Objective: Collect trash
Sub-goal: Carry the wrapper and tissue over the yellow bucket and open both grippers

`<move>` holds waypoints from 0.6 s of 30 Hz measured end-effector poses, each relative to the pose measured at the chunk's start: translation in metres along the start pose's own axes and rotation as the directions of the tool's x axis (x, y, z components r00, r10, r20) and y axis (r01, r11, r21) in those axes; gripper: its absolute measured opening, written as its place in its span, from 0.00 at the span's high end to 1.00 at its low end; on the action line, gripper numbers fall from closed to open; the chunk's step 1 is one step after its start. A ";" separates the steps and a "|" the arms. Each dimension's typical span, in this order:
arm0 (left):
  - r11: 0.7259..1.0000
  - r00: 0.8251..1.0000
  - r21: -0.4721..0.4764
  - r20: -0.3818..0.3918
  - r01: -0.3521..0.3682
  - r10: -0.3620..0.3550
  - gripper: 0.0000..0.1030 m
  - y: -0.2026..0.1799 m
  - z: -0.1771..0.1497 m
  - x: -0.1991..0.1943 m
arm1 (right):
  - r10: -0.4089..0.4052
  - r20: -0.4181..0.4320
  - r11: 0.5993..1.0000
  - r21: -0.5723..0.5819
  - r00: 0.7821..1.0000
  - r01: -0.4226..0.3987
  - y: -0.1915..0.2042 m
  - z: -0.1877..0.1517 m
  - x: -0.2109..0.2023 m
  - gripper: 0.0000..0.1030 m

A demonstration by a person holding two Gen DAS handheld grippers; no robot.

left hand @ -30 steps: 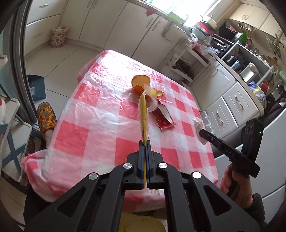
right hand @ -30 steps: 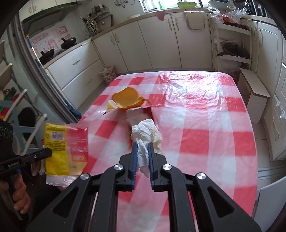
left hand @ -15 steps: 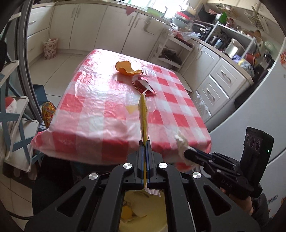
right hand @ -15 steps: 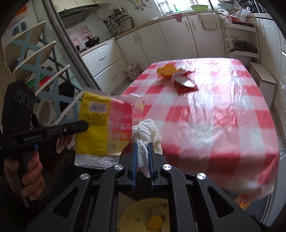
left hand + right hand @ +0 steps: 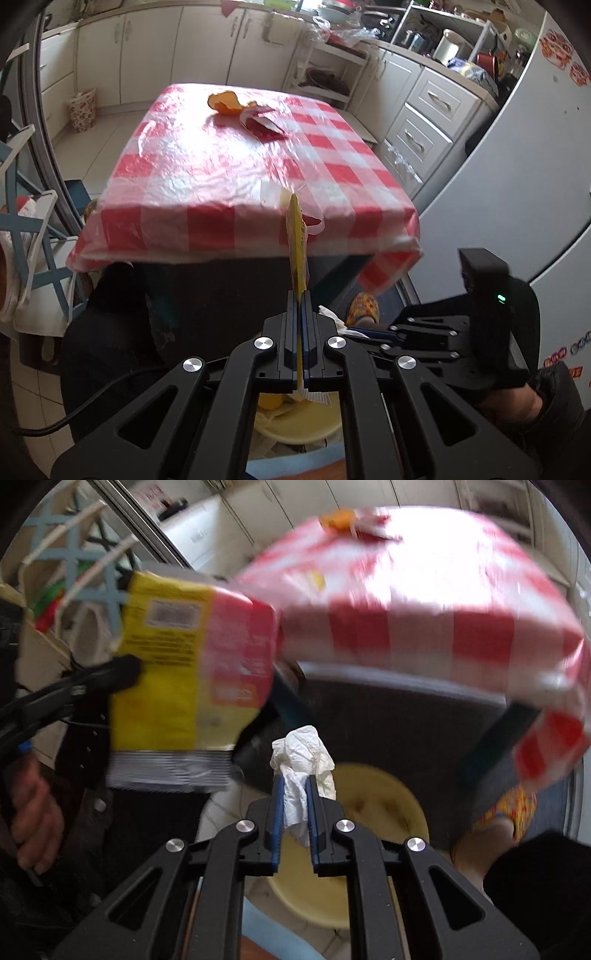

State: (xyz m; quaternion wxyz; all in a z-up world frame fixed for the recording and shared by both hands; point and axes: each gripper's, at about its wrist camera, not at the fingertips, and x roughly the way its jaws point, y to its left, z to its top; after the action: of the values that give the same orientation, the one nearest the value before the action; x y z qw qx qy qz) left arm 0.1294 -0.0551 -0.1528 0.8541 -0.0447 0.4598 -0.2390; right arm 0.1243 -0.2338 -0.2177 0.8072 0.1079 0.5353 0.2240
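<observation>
My left gripper [image 5: 299, 295] is shut on a flat yellow and red snack wrapper [image 5: 296, 243], seen edge-on in the left wrist view and flat-on as the wrapper [image 5: 184, 672] in the right wrist view. My right gripper [image 5: 295, 781] is shut on a crumpled white tissue [image 5: 301, 760]. Both hang off the near edge of the table, above a pale yellow bin [image 5: 373, 801] on the floor; the bin [image 5: 295, 417] shows under the left fingers. An orange peel [image 5: 223, 101] and a red wrapper [image 5: 262, 127] lie at the far end of the red-checked tablecloth [image 5: 207, 173].
White kitchen cabinets [image 5: 424, 118] and a fridge [image 5: 517, 177] stand to the right of the table. A blue and white folding rack [image 5: 33, 229] is on the left. A foot in a patterned slipper [image 5: 513, 808] rests by the bin. A hand [image 5: 29, 812] holds the left gripper's handle.
Both grippers have drawn back from over the table past its near edge and sunk toward the yellow bin, each keeping its hold. The table now looks farther off.
</observation>
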 end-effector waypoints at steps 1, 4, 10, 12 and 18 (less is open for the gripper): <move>1.000 1.000 0.005 -0.012 0.002 -0.002 0.98 -0.002 -0.005 0.001 | -0.004 -0.023 1.000 0.006 1.000 0.004 -0.002 -0.003 0.005 0.87; 1.000 0.998 0.021 -0.057 0.002 0.000 0.98 -0.007 -0.016 0.008 | -0.034 -0.100 0.999 0.018 0.994 0.036 -0.007 -0.006 0.022 0.86; 1.000 0.960 -0.012 -0.278 0.025 -0.027 0.98 -0.001 -0.043 0.051 | -0.099 -0.224 0.994 0.020 0.970 0.106 -0.016 -0.015 0.045 0.58; 0.999 0.931 -0.031 -0.363 0.020 -0.030 0.98 0.003 -0.055 0.069 | -0.119 -0.243 0.991 0.027 0.963 0.129 -0.019 -0.015 0.049 0.56; 1.000 0.916 -0.018 -0.400 0.006 -0.013 0.84 0.001 -0.065 0.076 | -0.128 -0.230 0.985 0.087 0.965 0.152 -0.032 -0.021 0.043 0.48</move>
State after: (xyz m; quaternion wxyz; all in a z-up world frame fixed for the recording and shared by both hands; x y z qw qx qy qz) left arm 0.1128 -0.0791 -0.2487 0.7405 -0.0040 0.6263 -0.2436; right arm 0.1271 -0.2429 -0.2741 0.7489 0.0858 0.6400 0.1488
